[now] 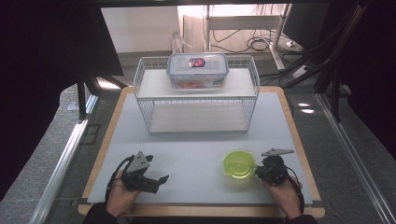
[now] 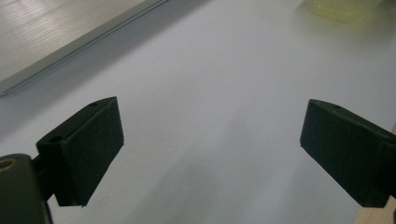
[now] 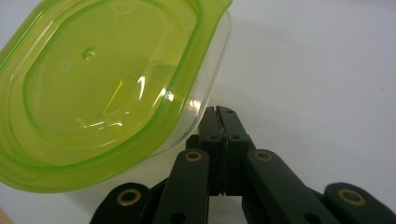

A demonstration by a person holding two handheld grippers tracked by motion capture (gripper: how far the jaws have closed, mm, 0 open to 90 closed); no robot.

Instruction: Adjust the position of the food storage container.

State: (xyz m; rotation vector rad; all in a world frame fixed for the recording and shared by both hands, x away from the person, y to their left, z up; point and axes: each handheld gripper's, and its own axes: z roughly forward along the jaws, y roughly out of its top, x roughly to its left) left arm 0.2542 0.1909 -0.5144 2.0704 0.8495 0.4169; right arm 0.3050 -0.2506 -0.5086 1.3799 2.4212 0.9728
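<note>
- High view: green-lidded container (image 1: 239, 164) on the grey mat (image 1: 196, 154) at the near right, just left of the right gripper (image 1: 258, 173) and apparently touching its tip; the left gripper (image 1: 156, 181) lies well apart at the near left, so the right hand is much the nearer. Behind, a white wire basket (image 1: 196, 95) carries a lidded clear box (image 1: 198, 70) on its upper shelf.
- Left gripper view: jaws stand wide apart with nothing between them, over bare mat; the container's yellow-green edge (image 2: 343, 8) sits far off at the top right.
- Right gripper view: jaws pressed together, gripping nothing; the container (image 3: 107, 88) lies up and left of the tip, its clear wall beside the closed jaws, contact not certain. Translucent lime lid, rounded-oblong; clear tub beneath; appears empty.
- Judgement: jaws must open before any grasp.
</note>
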